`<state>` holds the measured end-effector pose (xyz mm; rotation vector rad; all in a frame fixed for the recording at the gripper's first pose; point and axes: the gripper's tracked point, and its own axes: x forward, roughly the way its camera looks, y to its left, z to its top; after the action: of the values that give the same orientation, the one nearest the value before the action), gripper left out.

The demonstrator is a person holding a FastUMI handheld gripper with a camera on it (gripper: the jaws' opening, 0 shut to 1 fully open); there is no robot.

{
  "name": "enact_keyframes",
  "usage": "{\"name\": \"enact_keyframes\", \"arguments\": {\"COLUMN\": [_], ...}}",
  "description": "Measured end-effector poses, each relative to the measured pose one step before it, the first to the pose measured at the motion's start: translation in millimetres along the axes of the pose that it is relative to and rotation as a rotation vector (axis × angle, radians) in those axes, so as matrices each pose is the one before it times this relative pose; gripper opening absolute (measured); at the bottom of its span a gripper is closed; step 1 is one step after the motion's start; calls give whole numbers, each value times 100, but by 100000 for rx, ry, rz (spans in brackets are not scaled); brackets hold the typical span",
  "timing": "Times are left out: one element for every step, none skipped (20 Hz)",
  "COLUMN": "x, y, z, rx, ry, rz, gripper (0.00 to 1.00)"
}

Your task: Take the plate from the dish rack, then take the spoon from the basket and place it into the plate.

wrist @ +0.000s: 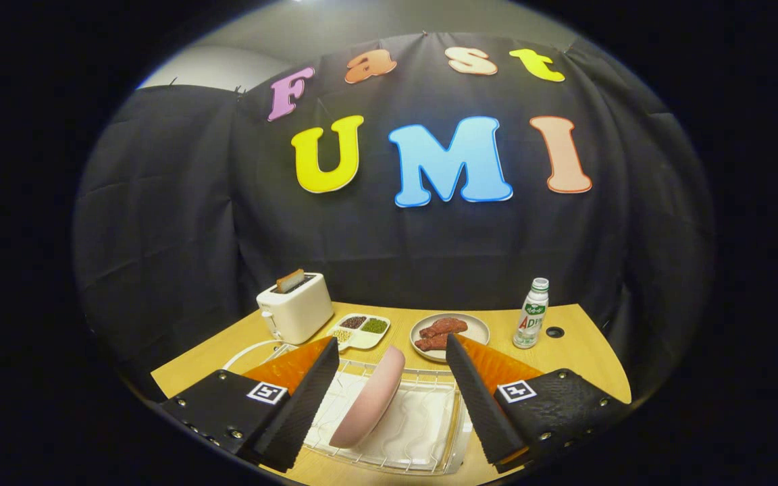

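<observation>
**Plate stood on edge in the rack, tool spread wide and not yet gripping**

The table (pixel 585 337) carried everything, and the largest thing on it near the tool was the dish rack (pixel 423 432), a white wire frame over a pale tray, lying just ahead of and below the fingers. In it the plate (pixel 370 399), pink and tilted on its edge, leaned between the two fingers, nearer the left one. The tool (pixel 389 374) stood wide open, neither finger touching the plate as far as the fisheye view allowed me to judge.

Beyond the rack sat a toaster (pixel 296 307) with a slice in its slot, a round dish of reddish food (pixel 448 331), a small divided tray (pixel 360 330) and a bottle (pixel 532 314) (all well clear of the fingers).

The risks, as I judged them: the plate was off-centre, so closing from here could have pushed it sideways with the left finger before the right arrived, tipping it flat into the rack. A grip taken only on the smooth curved rim might have let it slip or swing when lifted. A finger might also have snagged a wire of the rack and dragged the rack along.
</observation>
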<state>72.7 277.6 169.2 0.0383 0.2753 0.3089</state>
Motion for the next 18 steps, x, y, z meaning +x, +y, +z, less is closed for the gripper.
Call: {"name": "enact_keyframes", "arguments": {"x": [959, 898, 888, 735, 711, 735, 589, 549, 438, 497, 572, 462, 255, 452, 493, 622, 195, 366], "y": [142, 34, 225, 146, 69, 182, -131, -22, -6, 23, 96, 86, 95, 154, 76, 194, 212, 19], "z": [-694, -770, -615, -705, -696, -653, -671, -529, -470, -328, -548, -401, -431, -465, -442, -486, -451, -445], "rx": [-130, -97, 443, 864, 718, 297, -92, -84, 410, 152, 39, 409, 476, 497, 671, 491, 1393, 1387], "ry": [3506, 3742, 3605, 3840, 3959, 4352, 4044, 3531, 2463, 2491, 3255, 3064, 3158, 3574, 3303, 3466, 3154, 3073], "rz": [-428, -554, 235, -11, 88, 219, -116, 75, -264, 17, 268, 271, 457, 299, 508, 594, 868, 612], "gripper": [98, 98, 98, 97, 98, 97, 98, 98, 98, 98, 98, 98, 98, 98, 98, 98, 94, 88]}}
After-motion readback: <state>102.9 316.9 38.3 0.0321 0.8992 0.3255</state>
